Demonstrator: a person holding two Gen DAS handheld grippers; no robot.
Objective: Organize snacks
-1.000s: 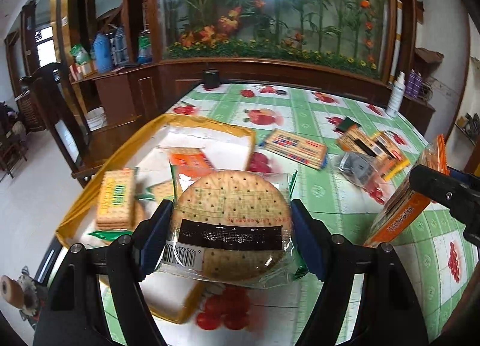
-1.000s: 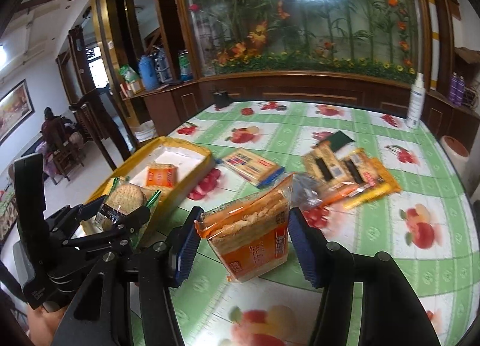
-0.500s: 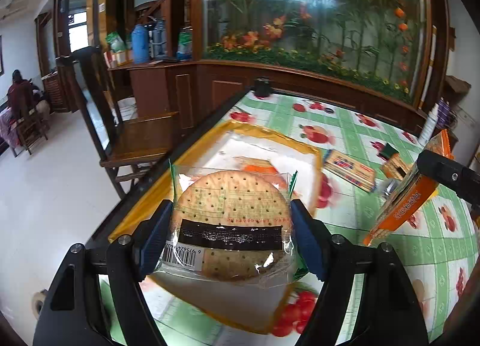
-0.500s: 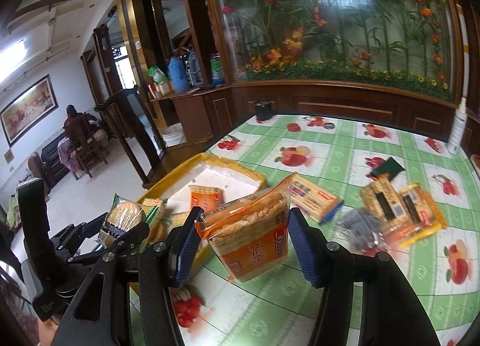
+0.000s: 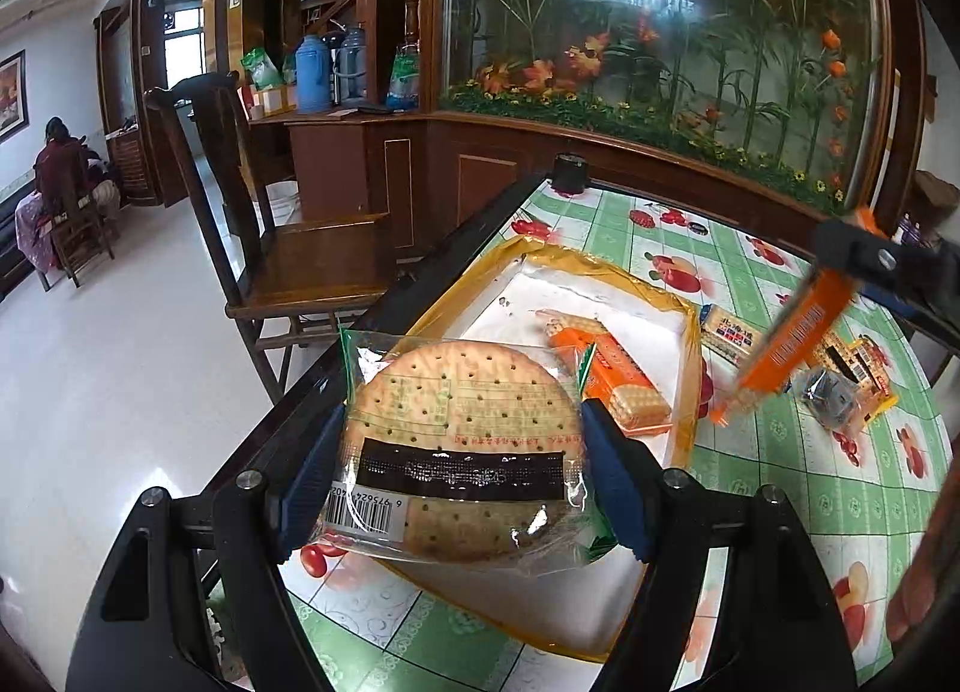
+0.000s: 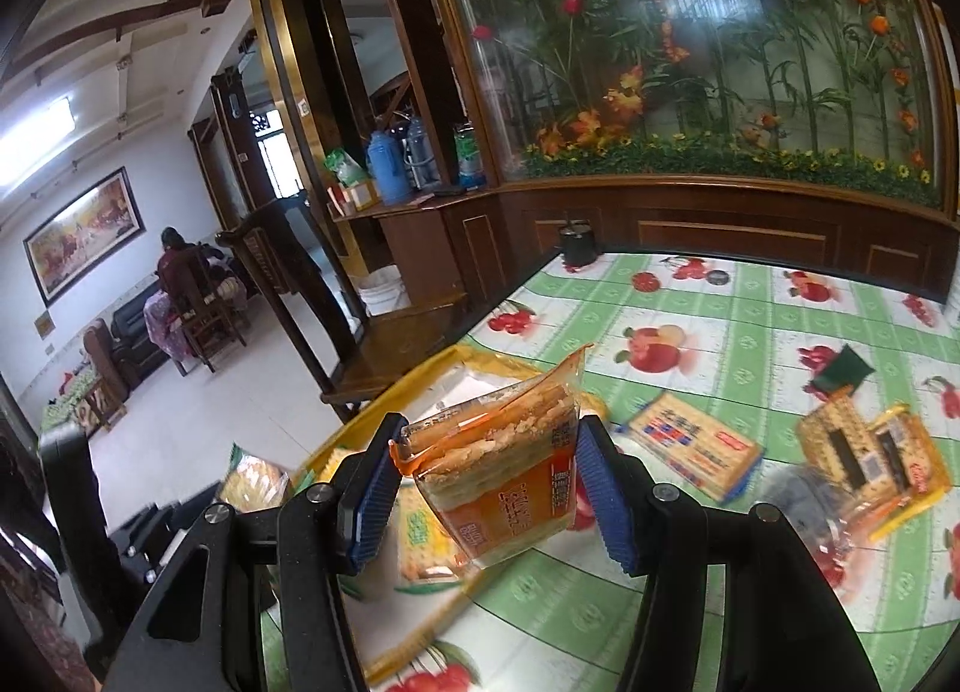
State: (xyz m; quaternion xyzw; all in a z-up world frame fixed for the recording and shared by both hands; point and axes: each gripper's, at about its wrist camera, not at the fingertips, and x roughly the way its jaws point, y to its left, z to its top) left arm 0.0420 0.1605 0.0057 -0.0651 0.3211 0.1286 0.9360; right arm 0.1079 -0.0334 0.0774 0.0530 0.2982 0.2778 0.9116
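Observation:
My left gripper (image 5: 462,482) is shut on a round cracker pack (image 5: 462,446) in clear wrap, held above the near left corner of the yellow-rimmed tray (image 5: 690,392). An orange cracker pack (image 5: 618,374) lies in the tray. My right gripper (image 6: 486,494) is shut on an orange biscuit pack (image 6: 510,488), held upright above the tray's edge (image 6: 420,374). That pack also shows in the left wrist view (image 5: 792,338), to the right of the tray. A green-labelled cracker pack (image 6: 420,536) lies in the tray below it.
Loose snacks lie on the green fruit-print tablecloth (image 6: 750,344): a flat red-and-blue cracker pack (image 6: 690,440), yellow packs (image 6: 870,464) and a grey wrapper (image 5: 831,392). A wooden chair (image 5: 312,260) stands off the table's left edge. A dark cup (image 6: 576,245) sits at the far edge.
Both grippers have moved left with their packs. The left one now hangs over the tray's near left corner; the right one has come over the tray's edge.

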